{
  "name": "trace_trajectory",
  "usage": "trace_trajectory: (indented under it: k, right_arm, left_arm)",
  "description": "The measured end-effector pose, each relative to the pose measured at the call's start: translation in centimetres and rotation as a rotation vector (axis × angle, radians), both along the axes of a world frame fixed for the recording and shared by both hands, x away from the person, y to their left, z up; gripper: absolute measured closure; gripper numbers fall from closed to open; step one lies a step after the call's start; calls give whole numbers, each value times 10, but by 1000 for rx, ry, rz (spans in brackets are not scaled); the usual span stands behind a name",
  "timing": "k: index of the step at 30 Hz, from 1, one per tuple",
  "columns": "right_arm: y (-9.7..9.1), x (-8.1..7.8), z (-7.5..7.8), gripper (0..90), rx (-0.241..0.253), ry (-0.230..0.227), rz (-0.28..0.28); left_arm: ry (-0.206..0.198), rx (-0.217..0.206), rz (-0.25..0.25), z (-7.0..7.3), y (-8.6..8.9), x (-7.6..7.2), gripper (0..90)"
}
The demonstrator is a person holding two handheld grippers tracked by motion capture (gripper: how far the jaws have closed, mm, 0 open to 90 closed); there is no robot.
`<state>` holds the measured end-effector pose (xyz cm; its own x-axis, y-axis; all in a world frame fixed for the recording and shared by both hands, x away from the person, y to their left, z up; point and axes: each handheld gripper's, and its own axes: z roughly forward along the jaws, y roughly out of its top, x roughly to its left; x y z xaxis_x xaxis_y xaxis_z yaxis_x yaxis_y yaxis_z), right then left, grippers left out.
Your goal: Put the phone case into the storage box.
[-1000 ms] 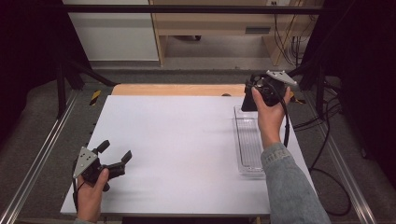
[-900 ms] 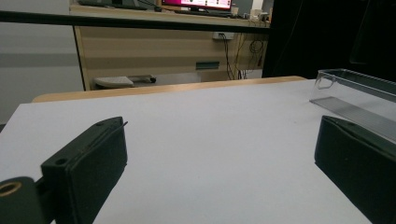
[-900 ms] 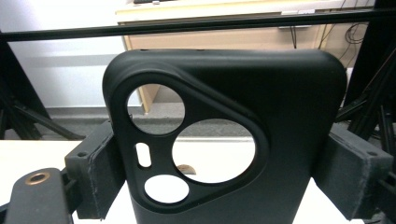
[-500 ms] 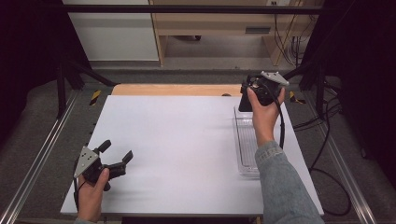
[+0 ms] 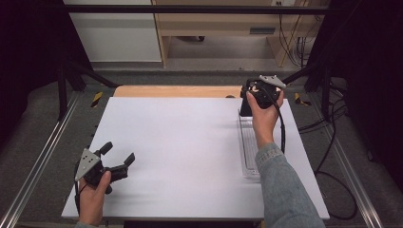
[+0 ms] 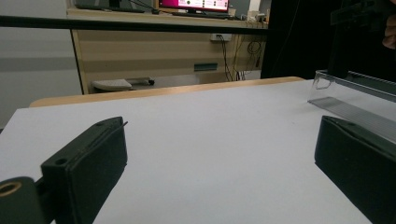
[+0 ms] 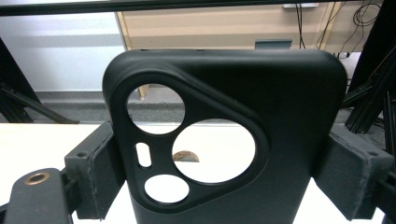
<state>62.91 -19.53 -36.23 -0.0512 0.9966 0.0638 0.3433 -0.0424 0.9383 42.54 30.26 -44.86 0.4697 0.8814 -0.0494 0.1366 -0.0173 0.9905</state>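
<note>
A black phone case (image 7: 280,116) with round camera cut-outs stands upright between the jaws of my right gripper (image 7: 226,186), which is shut on its two sides. In the high view that right gripper (image 5: 249,96) holds the phone case (image 5: 244,108) in the air over the far end of a clear plastic tray (image 5: 247,152) at the table's right. My left gripper (image 5: 118,153) rests open at the near left of the white tabletop (image 5: 180,142), with nothing between its jaws. From the left gripper (image 6: 219,158) the clear tray (image 6: 355,102) shows at the right.
A wooden strip (image 5: 176,91) runs along the table's far edge. Metal rails (image 5: 38,166) flank both sides, and black cables (image 5: 328,156) lie on the floor at the right. Cabinets (image 5: 114,33) stand beyond the table.
My right gripper has shifted a little to the left and nearer with the phone case in it. The left gripper has stayed where it was.
</note>
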Motion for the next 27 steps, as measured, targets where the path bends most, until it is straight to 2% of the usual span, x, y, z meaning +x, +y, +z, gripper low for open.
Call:
trace_trajectory:
  k: [7, 27]
  right_arm:
    - [0, 3, -5, 133, -12, 10, 0]
    - [8, 6, -19, 132, -46, 21, -23]
  left_arm:
    - [-4, -11, -7, 0, 0, 1, 25]
    - [2, 2, -17, -1, -1, 3, 23]
